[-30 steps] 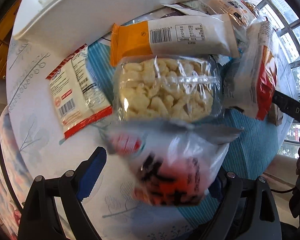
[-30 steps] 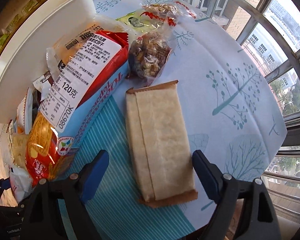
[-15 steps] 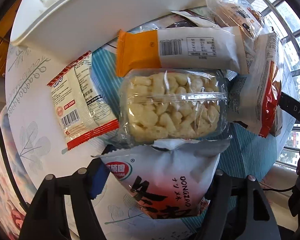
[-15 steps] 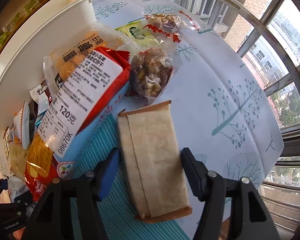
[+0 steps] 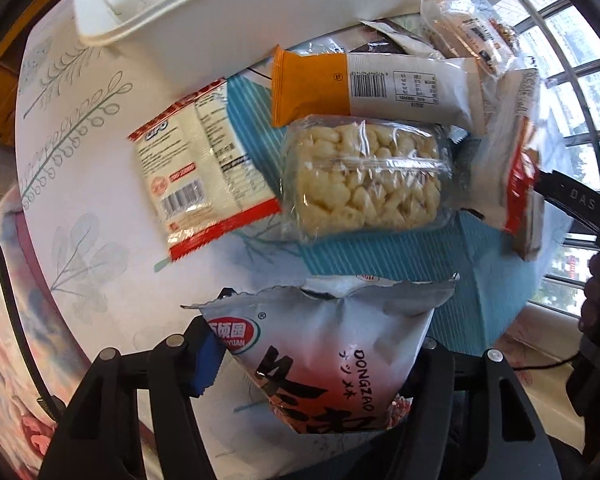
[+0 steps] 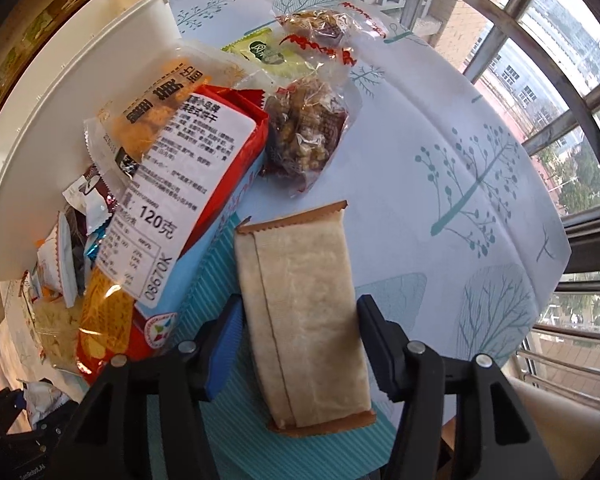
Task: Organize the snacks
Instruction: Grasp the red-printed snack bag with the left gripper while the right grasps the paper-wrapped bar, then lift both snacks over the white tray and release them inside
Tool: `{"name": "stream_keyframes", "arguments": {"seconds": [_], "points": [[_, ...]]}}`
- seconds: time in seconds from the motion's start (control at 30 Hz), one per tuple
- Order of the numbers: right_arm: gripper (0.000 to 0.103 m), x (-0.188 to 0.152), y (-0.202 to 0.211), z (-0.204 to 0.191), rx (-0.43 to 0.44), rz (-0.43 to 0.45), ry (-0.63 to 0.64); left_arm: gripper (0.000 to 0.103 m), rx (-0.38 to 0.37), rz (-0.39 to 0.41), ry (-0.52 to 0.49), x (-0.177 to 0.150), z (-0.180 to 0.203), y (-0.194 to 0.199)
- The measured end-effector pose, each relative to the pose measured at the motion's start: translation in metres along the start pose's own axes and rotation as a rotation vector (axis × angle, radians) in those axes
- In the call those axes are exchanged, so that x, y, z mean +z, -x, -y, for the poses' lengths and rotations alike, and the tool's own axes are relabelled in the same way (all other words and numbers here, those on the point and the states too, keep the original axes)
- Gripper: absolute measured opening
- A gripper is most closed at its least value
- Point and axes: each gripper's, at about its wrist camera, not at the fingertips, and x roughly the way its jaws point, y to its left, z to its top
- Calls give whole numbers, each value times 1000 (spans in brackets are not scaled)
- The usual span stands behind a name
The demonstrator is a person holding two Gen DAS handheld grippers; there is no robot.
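Note:
My left gripper (image 5: pixel 316 364) is shut on a white-and-red Dongzao snack bag (image 5: pixel 328 356) and holds it above the table. Beyond it lie a clear pack of puffed corn snacks (image 5: pixel 364 178), an orange-and-white bar (image 5: pixel 376 88) and a white-and-red packet (image 5: pixel 202 168). My right gripper (image 6: pixel 300 340) is shut on a tan flat packet (image 6: pixel 304 312) lifted off the teal mat (image 6: pixel 228 276). To its left lies a red-and-white 120 g biscuit pack (image 6: pixel 172 208), with a nut bag (image 6: pixel 304 132) behind.
A white bin (image 5: pixel 220 12) stands at the back of the snack pile; it also shows in the right wrist view (image 6: pixel 60 112). The round table (image 6: pixel 440 152) has a tree-print cloth. Windows lie beyond its right edge. More small packets (image 6: pixel 316 28) sit at the far side.
My left gripper has closed on the Dongzao bag and lifted it back from the pile. My right gripper has closed on the tan packet and raised it.

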Motion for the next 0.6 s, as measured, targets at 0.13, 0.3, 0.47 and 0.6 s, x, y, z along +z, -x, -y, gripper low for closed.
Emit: {"name": "stream_keyframes", "arguments": {"seconds": [0.13, 0.3, 0.47, 0.6], "points": [[57, -4, 17, -4, -11, 25, -27, 64, -49, -11, 2, -2, -15, 11], [57, -14, 46, -7, -22, 70, -72, 64, -62, -4, -32, -12, -32, 35], [57, -24, 82, -16, -14, 128, -90, 64, -96, 16, -73, -21, -35, 69], [57, -24, 111, -26, 8, 169, -82, 64, -90, 61, -113, -31, -31, 98]]}}
